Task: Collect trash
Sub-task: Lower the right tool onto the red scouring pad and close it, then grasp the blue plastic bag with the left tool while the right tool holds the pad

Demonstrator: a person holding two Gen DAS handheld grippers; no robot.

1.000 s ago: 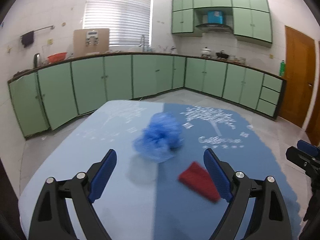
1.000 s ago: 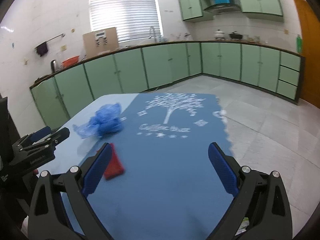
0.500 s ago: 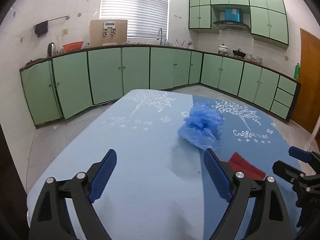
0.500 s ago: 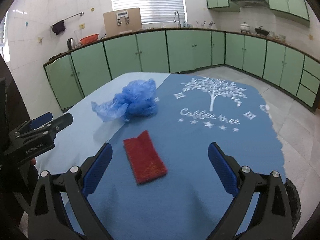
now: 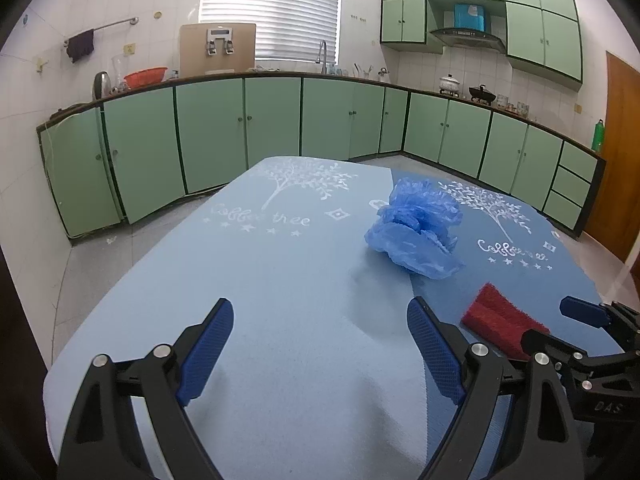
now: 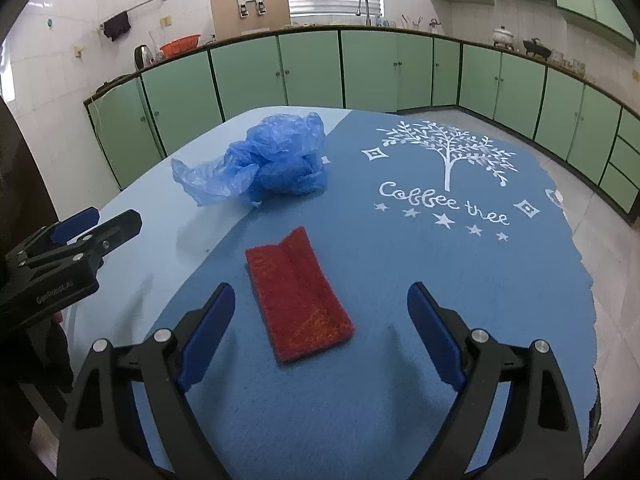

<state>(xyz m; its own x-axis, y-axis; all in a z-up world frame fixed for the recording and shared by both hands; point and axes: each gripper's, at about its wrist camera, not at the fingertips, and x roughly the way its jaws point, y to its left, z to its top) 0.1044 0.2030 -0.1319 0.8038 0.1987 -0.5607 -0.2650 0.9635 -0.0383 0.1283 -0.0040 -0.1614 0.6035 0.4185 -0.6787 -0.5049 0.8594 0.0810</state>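
both grippers [image 5: 320,344] [image 6: 320,332] spread, empty; red cloth's [image 6: 298,296] whole folded face only from right wrist

A home kitchen: green cupboards [image 5: 208,132] under a long worktop [image 5: 280,76], wall cupboards [image 5: 524,12] over a cooker hood [image 5: 466,34], tap [image 5: 322,50], kettle [image 5: 100,84], pots [image 5: 450,82], tiled walls.

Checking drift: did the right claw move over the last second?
Yes. The right claw advanced toward the red cloth, which now lies between its open fingers, judged against the table's tree print.
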